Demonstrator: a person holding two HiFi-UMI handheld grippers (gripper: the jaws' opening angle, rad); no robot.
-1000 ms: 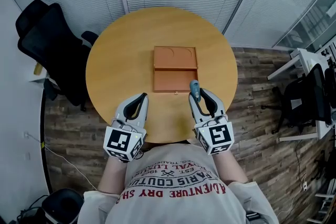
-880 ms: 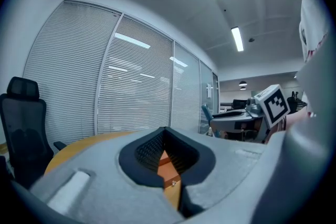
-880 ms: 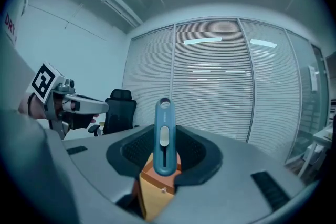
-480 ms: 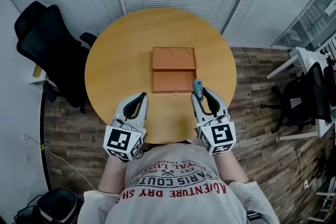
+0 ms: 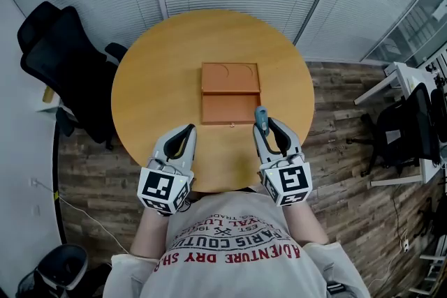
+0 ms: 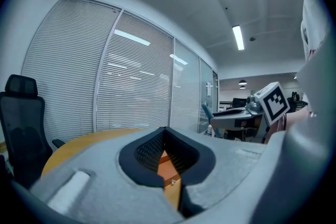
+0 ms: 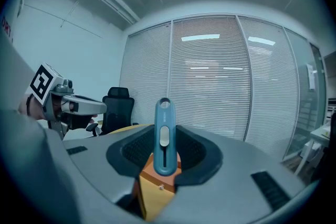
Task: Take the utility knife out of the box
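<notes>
Holding: the right gripper is clamped on the utility knife, its jaws pressing the blue handle from both sides.
Knife axis: in the right gripper view the long axis stands upright between the jaws, ring end on top and slider facing the camera.
Knife position: in the head view the utility knife pokes past the right gripper by the near right corner of the box. Whether it hangs over the box's edge or just beside it I cannot tell.
Box: brown, flat on the middle of the desk, and straight ahead of the knife through the jaws.
Left gripper: the left gripper is closed on nothing, tips together, at the near left of the box and well apart from the knife.
Nearer hand: the right one, which already has the knife.
Coming move, as a judgement: the knife looks freed, so what is left is drawing it back toward the person's right, away from the box.
</notes>
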